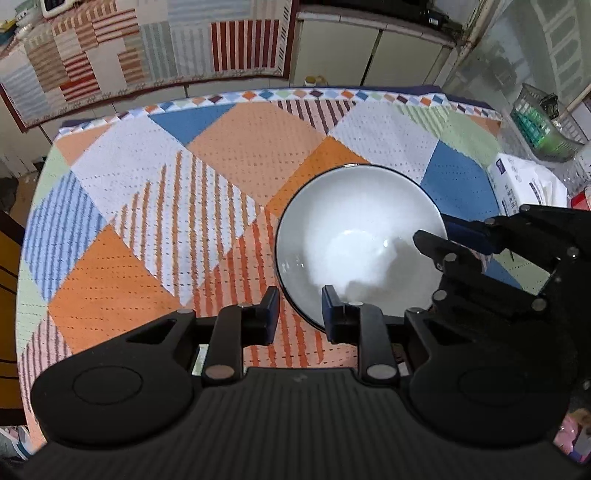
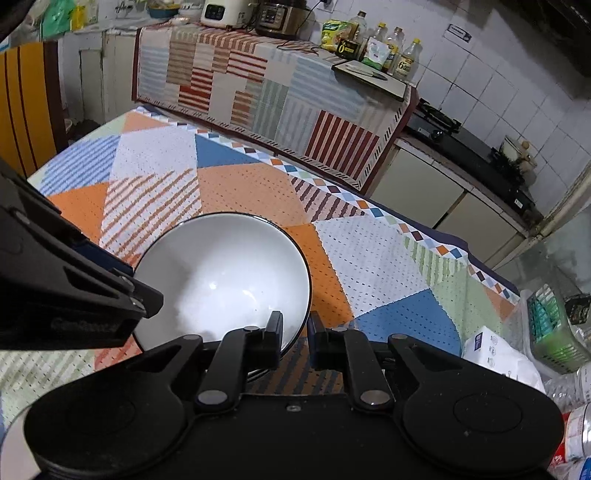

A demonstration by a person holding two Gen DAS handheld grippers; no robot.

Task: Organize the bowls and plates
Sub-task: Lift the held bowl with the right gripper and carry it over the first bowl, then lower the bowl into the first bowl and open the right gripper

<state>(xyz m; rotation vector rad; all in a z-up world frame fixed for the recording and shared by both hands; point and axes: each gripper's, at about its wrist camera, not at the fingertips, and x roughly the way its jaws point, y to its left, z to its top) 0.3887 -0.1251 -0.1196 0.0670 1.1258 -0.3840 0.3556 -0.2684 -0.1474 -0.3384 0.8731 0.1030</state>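
White bowl (image 1: 356, 236), dark rim, sits upright on the patchwork tablecloth (image 1: 229, 155), toward the table's near right part. Nothing in it; inside shows only glare and the grippers' shadows.

Left gripper (image 1: 300, 310): jaws spread, straddling the bowl's near rim, one finger outside on the cloth side, the other inside over the wall. Not pinching.

Right gripper (image 2: 295, 334): jaws spread likewise, one finger inside the rim, one outside. Rim runs between them; contact cannot be told.

Both tools crowd the same bowl from adjacent sides.

Surroundings: tissue pack (image 1: 524, 184) and green basket (image 1: 543, 125) off the table's right edge. Counter behind, draped in striped cloth (image 2: 258, 96), carries oil bottles (image 2: 391, 51), a cutting board (image 2: 373, 79) and cookers (image 2: 280, 16).
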